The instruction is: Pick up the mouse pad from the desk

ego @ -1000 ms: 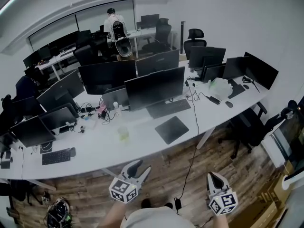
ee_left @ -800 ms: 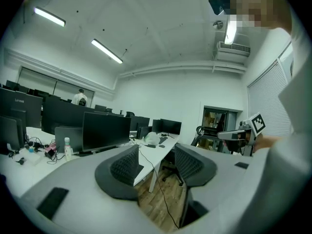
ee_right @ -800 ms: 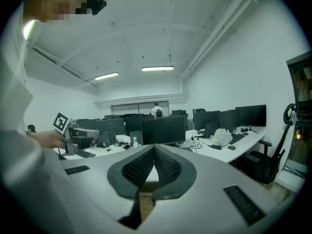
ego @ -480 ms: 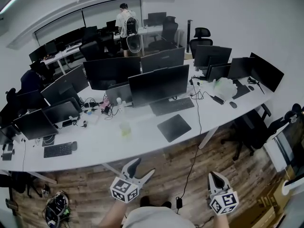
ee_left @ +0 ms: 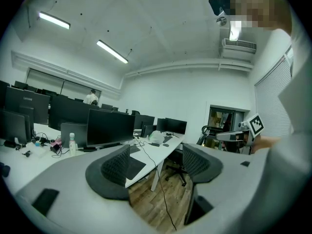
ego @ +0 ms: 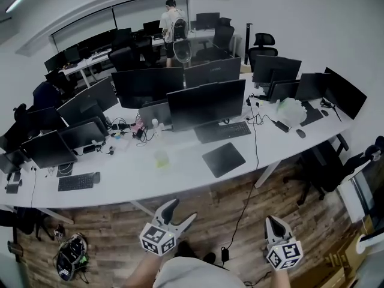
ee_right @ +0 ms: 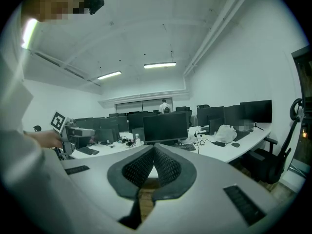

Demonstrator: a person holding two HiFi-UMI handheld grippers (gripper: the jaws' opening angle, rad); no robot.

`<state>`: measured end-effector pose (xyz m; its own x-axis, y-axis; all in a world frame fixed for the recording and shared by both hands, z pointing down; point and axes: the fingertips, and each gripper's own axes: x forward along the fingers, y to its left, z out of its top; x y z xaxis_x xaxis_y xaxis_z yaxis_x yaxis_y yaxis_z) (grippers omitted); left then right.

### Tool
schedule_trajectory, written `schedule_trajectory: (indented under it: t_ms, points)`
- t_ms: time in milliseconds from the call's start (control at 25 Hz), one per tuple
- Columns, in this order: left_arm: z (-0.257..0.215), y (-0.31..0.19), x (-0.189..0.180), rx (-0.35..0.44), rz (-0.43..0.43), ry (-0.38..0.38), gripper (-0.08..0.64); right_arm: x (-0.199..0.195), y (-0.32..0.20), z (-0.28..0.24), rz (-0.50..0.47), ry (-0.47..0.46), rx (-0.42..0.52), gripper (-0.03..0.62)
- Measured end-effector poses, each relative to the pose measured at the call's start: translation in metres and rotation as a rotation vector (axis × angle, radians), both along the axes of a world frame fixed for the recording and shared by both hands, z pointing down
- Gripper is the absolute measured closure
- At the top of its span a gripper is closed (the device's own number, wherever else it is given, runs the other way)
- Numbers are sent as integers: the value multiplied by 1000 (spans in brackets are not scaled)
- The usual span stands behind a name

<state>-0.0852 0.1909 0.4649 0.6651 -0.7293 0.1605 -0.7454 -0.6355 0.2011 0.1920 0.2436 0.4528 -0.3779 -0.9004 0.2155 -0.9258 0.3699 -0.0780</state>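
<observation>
While neither tool touches anything, the left gripper (ego: 183,210) has its two dark ribbed jaws spread wide, with only floor and desk edge showing between them. The right gripper (ego: 272,221) has its jaws pressed tip to tip on nothing. Both are held low and close to the person's body, over the brown wooden plank floor (ego: 210,218), well apart from the near edge of the long curved white desk (ego: 180,179). The flat dark-grey rectangular mouse pad (ego: 223,159) lies on that worktop close to its near edge, just in front of the black keyboard (ego: 223,131) and a little askew to the edge.

The pad is thin and lies flush, so the likeliest failure is jaws skidding over it or shoving it back against the keyboard instead of getting a lip under it. Dragging it out over the near edge first would probably help. A thin black cable (ego: 256,152) runs over the near edge just right of the pad and could snag a jaw coming in from that side. A small pale-green container (ego: 161,159), perhaps a cup though it is too small to tell, stands left of the pad and could be knocked.

The left forearm rises from the bottom of the head view with its gripper tilted up and rightward, roughly toward the pad. The right gripper points straight ahead at the desk's right stretch.
</observation>
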Motion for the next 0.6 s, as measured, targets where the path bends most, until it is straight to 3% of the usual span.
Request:
schedule_trajectory:
  t_ms: [280,600]
  points:
    - [8,-18,-1,-20,4,-17,206,0,-20,11,10,-10,-24,580]
    - [16,-75,-2,-23,52,-33,204,-13,-67,17,38,-5,-45,580]
